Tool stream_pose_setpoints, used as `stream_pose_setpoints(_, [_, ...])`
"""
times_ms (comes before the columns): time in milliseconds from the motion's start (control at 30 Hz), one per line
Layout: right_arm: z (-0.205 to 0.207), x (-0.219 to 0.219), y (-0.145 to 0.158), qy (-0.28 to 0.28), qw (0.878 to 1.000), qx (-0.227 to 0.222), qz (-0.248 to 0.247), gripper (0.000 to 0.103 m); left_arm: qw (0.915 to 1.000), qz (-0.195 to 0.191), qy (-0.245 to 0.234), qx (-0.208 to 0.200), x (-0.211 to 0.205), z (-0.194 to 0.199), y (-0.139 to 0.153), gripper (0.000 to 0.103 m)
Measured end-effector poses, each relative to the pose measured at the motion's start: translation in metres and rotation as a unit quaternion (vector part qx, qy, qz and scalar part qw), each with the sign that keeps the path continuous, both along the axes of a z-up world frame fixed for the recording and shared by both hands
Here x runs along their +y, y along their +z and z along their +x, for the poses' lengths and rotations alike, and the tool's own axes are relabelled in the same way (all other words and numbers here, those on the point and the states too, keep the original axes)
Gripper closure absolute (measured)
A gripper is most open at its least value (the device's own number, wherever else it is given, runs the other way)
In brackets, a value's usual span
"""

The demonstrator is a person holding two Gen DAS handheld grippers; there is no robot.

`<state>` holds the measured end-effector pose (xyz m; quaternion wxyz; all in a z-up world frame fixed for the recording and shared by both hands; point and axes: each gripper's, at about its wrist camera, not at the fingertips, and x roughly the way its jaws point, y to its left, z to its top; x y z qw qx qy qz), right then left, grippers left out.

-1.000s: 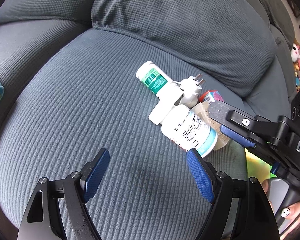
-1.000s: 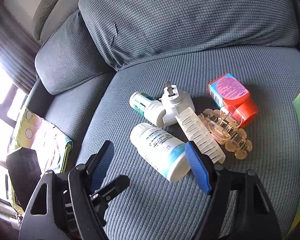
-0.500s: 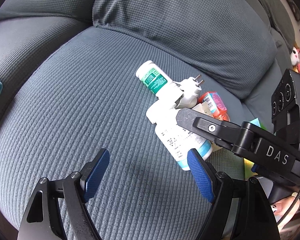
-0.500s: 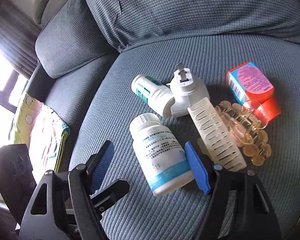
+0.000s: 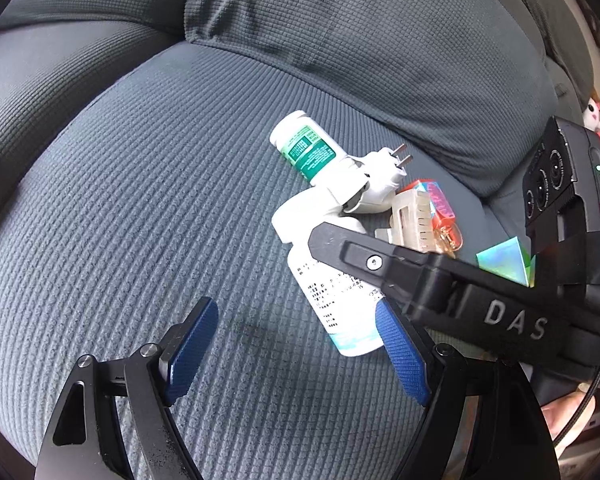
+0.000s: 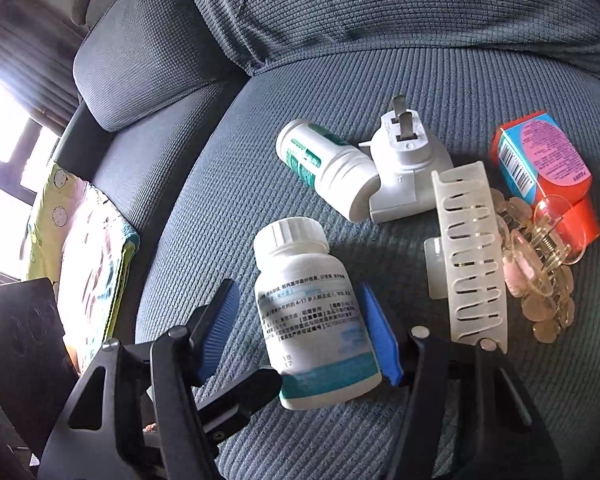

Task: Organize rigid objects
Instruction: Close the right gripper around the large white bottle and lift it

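A large white pill bottle [image 6: 312, 312] with a blue band lies on the grey sofa seat [image 6: 228, 184], cap pointing away. My right gripper [image 6: 300, 320] straddles its lower half and its jaws are closing. The right pad touches the bottle; a gap remains at the left pad. Behind it lie a green-labelled white bottle [image 6: 324, 168], a white plug adapter [image 6: 408, 168], a white slotted clip [image 6: 472, 256], a clear hair claw [image 6: 540, 264] and a red-and-blue box [image 6: 540, 160]. My left gripper [image 5: 296, 344] hangs open over bare cushion, just left of the large bottle [image 5: 332, 308].
The sofa's back cushion [image 5: 380, 60] rises behind the pile. A patterned cloth [image 6: 80, 240] lies on the left seat. A shiny green sheet [image 5: 504, 260] sits at the right of the pile, and a plush toy [image 5: 592, 112] is far right.
My right gripper came down and forward over the large bottle, which swung to lie lengthwise between the jaws, and the jaws narrowed. The left gripper stayed where it was.
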<state>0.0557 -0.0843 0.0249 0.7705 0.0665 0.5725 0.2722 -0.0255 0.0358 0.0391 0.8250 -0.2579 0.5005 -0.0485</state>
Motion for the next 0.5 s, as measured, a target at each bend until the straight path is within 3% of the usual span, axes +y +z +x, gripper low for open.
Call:
stream_pose_setpoints(133, [-0.001, 0.004, -0.003, 0.009, 1.0, 0.004, -0.004, 0.042, 0.9999, -0.009, -0.004, -0.002, -0.003, 0.003, -0.001, 0.022])
stream_pose_setpoints(500, [0.001, -0.004, -0.015, 0.009, 0.997, 0.045, 0.067, 0.047, 0.9997, -0.016, -0.015, -0.004, -0.012, 0.01, -0.004, 0.022])
